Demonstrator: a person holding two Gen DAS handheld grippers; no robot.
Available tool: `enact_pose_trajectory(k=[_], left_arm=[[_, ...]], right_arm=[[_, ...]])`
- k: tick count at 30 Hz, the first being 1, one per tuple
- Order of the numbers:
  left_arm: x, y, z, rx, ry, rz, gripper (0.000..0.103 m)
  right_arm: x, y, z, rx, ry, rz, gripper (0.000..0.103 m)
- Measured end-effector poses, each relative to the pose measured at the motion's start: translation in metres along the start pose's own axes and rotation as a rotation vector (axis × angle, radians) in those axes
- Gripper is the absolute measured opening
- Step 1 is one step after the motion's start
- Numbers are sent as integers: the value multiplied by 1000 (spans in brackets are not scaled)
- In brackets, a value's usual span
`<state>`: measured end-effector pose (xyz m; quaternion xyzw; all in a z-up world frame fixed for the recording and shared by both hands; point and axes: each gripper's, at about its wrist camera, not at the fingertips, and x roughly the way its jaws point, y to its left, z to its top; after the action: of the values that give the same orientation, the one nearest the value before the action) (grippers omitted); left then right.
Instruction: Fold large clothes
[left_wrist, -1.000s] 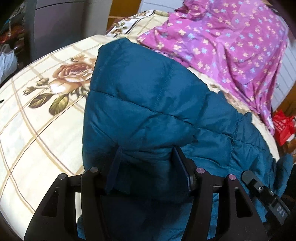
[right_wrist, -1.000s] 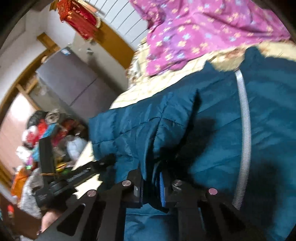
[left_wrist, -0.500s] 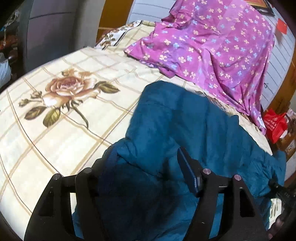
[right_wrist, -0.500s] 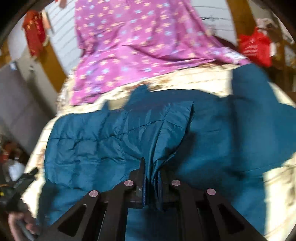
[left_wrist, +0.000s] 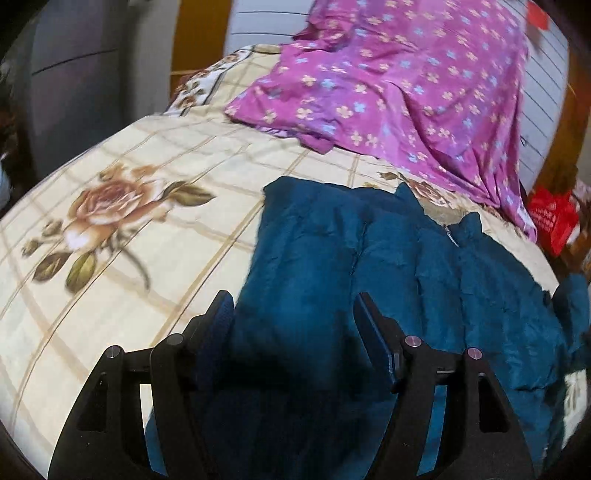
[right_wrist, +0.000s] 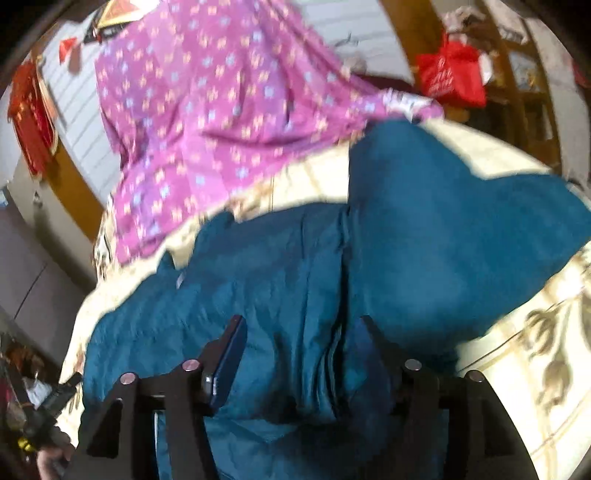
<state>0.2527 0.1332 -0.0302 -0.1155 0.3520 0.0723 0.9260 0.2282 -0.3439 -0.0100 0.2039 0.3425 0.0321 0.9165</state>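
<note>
Jacket (left_wrist: 332, 258) on bed (left_wrist: 147, 229), long axis crosswise, directly under both tools: left tool (left_wrist: 293, 314) wide, unclamped; right tool (right_wrist: 301, 336) just opened, fold loose between jaws.

Quilted, faintly shiny jacket (left_wrist: 332, 266) cloth

No writing can be read in either view. The red bag (right_wrist: 452, 72) beyond the far corner of the bed (left_wrist: 155, 155) carries pale printed marks, but they are too blurred to make out.
</note>
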Motion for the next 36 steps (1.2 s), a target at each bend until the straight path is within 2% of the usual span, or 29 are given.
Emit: enact_pose_trajectory(k=[2, 4, 5, 7, 8, 10, 11, 14, 15, 17, 19, 20, 21, 23, 24, 29, 31, 34, 36], left_arm=[[14, -6, 1, 23, 27, -8, 68], [24, -13, 0, 67, 46, -5, 68], [29, -16, -2, 87, 59, 18, 68], [34, -15, -4, 91, 83, 31, 68], [36, -13, -4, 82, 91, 40, 68], [41, -6, -4, 54, 120, 51, 69], [43, -2, -4, 34, 136, 35, 70], [44, 0, -6, 23, 140, 30, 70], [43, -2, -6, 26, 138, 33, 70], [42, -3, -7, 27, 137, 36, 70], [42, -2, -7, 22, 138, 31, 70], [42, -3, -8, 18, 140, 29, 70], [42, -2, -8, 17, 141, 27, 70], [43, -3, -9, 18, 148, 21, 73], [44, -3, -8, 22, 152, 23, 73], [44, -4, -7, 30, 159, 34, 74], [38, -6, -5, 20, 151, 38, 74], [24, -14, -3, 29, 108, 5, 74], [19, -25, -5, 61, 101, -27, 74]], right_arm=[[-14, 11, 1, -50, -59, 23, 60], [-12, 31, 0, -126, -57, 83, 60], [-3, 44, -2, -170, -22, 116, 60], [20, 59, -7, -229, 59, 116, 60], [35, 60, -11, -237, 111, 105, 60], [69, 45, -20, -188, 225, 26, 60], [78, 36, -22, -156, 246, 8, 60], [76, 31, -17, -93, 232, -4, 60], [72, 36, -13, -91, 214, -25, 60], [62, 45, -4, -91, 141, -5, 62], [57, 57, 1, -112, 76, 28, 81], [58, 61, -1, -125, 61, 22, 97], [66, 64, -4, -140, 63, 4, 103], [92, 53, -14, -134, 185, -83, 103], [104, 50, -20, -127, 242, -99, 103], [98, 54, -18, -146, 233, -122, 101], [77, 63, -14, -160, 163, -167, 100], [50, 90, -12, -240, 77, -131, 100], [48, 113, -22, -313, 91, -95, 100]])
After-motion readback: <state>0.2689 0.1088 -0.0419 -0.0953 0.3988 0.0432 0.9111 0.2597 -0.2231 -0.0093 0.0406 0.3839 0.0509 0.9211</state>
